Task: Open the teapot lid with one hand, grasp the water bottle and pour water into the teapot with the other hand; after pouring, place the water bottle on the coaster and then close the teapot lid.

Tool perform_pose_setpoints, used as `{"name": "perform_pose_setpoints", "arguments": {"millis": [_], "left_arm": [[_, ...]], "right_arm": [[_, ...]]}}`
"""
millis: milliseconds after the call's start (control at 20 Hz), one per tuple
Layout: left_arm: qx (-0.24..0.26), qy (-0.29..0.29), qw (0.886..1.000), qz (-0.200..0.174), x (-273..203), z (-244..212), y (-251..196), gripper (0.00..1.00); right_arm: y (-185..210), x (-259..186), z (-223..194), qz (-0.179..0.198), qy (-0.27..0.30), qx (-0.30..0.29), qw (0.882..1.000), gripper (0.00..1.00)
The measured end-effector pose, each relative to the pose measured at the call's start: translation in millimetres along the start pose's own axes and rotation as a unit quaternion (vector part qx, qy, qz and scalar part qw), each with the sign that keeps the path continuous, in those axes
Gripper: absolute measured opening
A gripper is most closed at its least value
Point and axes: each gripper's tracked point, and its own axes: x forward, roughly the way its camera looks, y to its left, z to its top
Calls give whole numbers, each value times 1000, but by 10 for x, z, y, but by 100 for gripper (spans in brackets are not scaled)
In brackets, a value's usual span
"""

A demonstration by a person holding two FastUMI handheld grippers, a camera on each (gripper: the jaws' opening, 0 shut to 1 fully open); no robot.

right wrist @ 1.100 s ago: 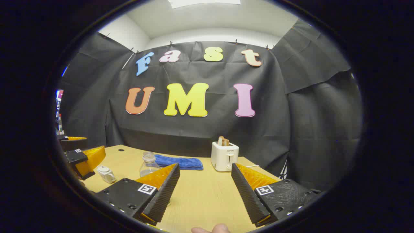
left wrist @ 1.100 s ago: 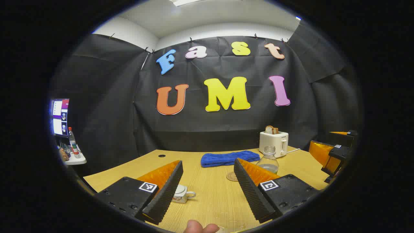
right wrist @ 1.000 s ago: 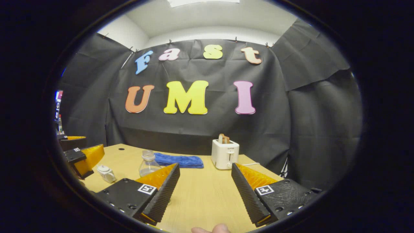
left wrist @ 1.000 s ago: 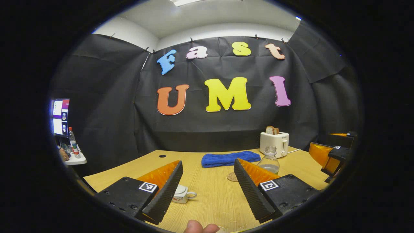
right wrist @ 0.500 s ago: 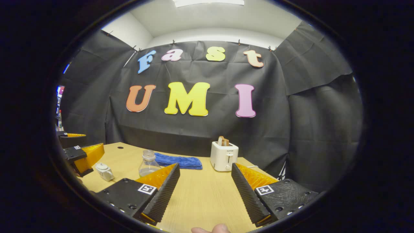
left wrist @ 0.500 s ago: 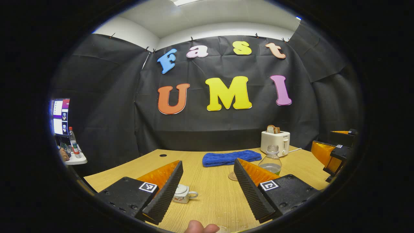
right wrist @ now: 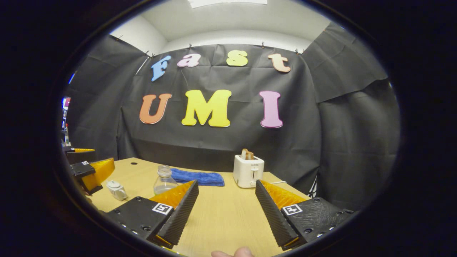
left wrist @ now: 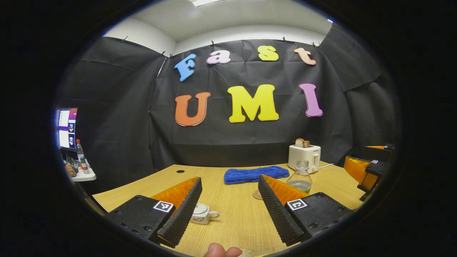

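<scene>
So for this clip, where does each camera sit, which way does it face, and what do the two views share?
Left gripper view: rides the left claw, low over the table, facing the back wall; its open fingers frame the teapot, with the coaster and bottle beyond; a fingertip shows at the bottom edge.
Right gripper view: rides the right claw, further right, facing the same wall; open fingers and a fingertip below.
Shared: teapot, bottle, blue towel, toaster; each also shows the other claw at its edge.

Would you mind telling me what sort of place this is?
Probably a staged recording booth, not a real kitchen: black cloth walls around a wooden table with a toaster, and a monitor beside it.
</scene>
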Motion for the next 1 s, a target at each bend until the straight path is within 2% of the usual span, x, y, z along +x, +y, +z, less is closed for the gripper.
{"name": "perform_pose_setpoints", "arguments": {"millis": [50,100,250,300,400,550,600,800,1000], "left_arm": [[0,1,1000,1,0,-3,1,99],[0,2,1000,2,-13,-10,23,99],[0,-1,1000,14,-6,2,84,99],[1,-1,1000,20,-13,-17,110,99],[3,4,1000,21,-41,-84,136,99],[0,13,999,34,-86,-224,330,99],[0,17,999,42,-106,-301,425,99],[3,56,996,65,-96,-658,706,99],[-1,82,995,54,79,-852,748,99]], "right_arm": [[-4,0,-12,0,0,-1,1000,95],[-6,-1,-7,1,-1,0,1000,98],[-12,24,-48,6,-1,11,1000,92],[-13,32,-67,8,1,13,1000,98],[-20,61,-113,12,6,13,1000,95],[-26,93,-172,23,9,19,1000,95],[-2,92,-189,30,7,21,999,99],[20,116,-281,41,9,15,999,95],[1,112,-336,44,13,14,999,95]]}}
